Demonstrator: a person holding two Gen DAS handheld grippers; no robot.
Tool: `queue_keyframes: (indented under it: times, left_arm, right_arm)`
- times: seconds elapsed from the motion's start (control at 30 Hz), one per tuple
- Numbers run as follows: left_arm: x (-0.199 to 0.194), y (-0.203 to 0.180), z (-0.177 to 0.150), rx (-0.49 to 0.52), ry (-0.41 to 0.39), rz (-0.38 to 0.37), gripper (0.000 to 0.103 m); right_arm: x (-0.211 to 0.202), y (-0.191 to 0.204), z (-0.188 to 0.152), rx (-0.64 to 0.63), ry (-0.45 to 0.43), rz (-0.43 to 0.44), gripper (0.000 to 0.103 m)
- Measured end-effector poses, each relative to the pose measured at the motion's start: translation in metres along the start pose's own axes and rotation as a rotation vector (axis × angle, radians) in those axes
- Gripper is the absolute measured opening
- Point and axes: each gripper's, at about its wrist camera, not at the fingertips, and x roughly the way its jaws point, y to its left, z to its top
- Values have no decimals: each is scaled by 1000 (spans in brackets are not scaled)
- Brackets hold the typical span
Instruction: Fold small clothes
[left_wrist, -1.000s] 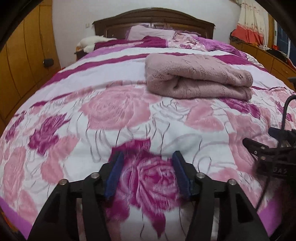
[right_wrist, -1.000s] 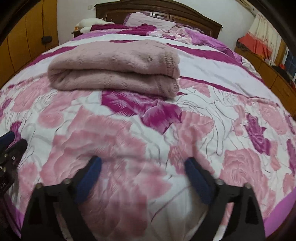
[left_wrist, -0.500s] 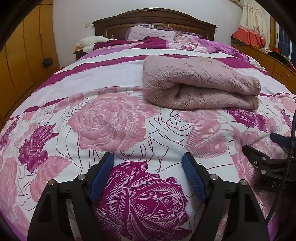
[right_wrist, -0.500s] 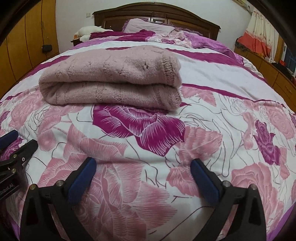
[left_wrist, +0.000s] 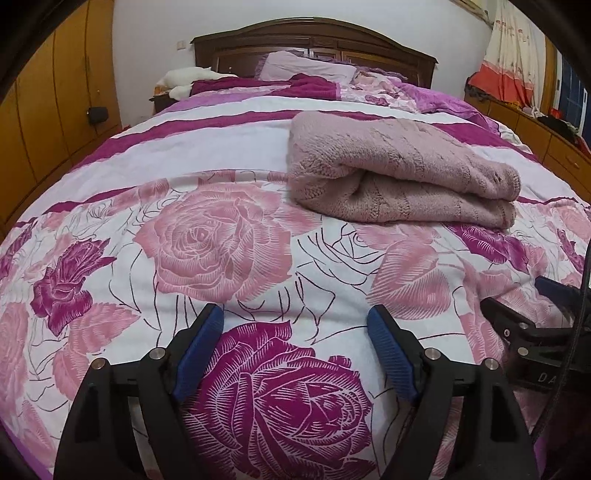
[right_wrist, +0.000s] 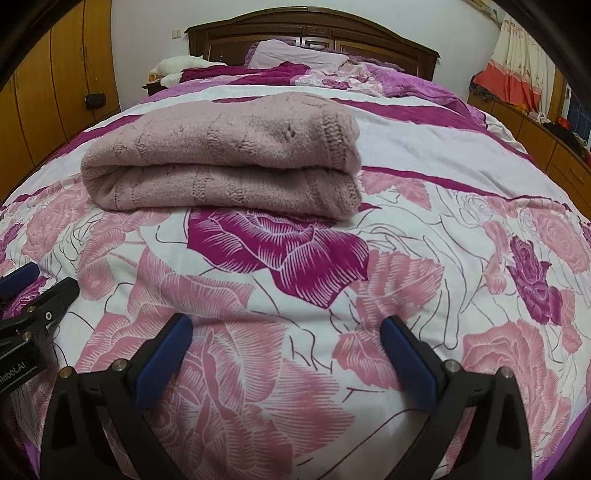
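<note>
A dusty-pink knitted sweater (left_wrist: 399, 173) (right_wrist: 225, 158) lies folded into a thick stack on the rose-patterned bedspread (left_wrist: 207, 236) (right_wrist: 280, 251), well ahead of both grippers. My left gripper (left_wrist: 295, 317) hovers over a magenta rose near the bed's foot; its jaws are opening and nothing is between the blue pads. My right gripper (right_wrist: 286, 325) stands open to the sweater's near side, also with nothing in it. Each gripper shows at the edge of the other's view: the right gripper (left_wrist: 546, 325) at the right, the left gripper (right_wrist: 33, 295) at the left.
A dark wooden headboard (left_wrist: 314, 40) and pillows (left_wrist: 306, 68) are at the far end. Orange wooden wardrobes (left_wrist: 55, 92) line the left side. A low wooden cabinet (right_wrist: 546, 144) with clothes on it and a curtain (right_wrist: 517, 62) are on the right.
The left gripper's jaws have spread wider. Both views have shifted so the folded sweater sits larger and lower in frame, and the blur is gone.
</note>
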Motion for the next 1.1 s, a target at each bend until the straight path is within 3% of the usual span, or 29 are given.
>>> queue_keyframes:
  times: [1.1]
  left_arm:
    - [0, 2, 0, 7, 0, 10, 61]
  right_arm:
    - [-1, 1, -1, 4, -5, 4, 102]
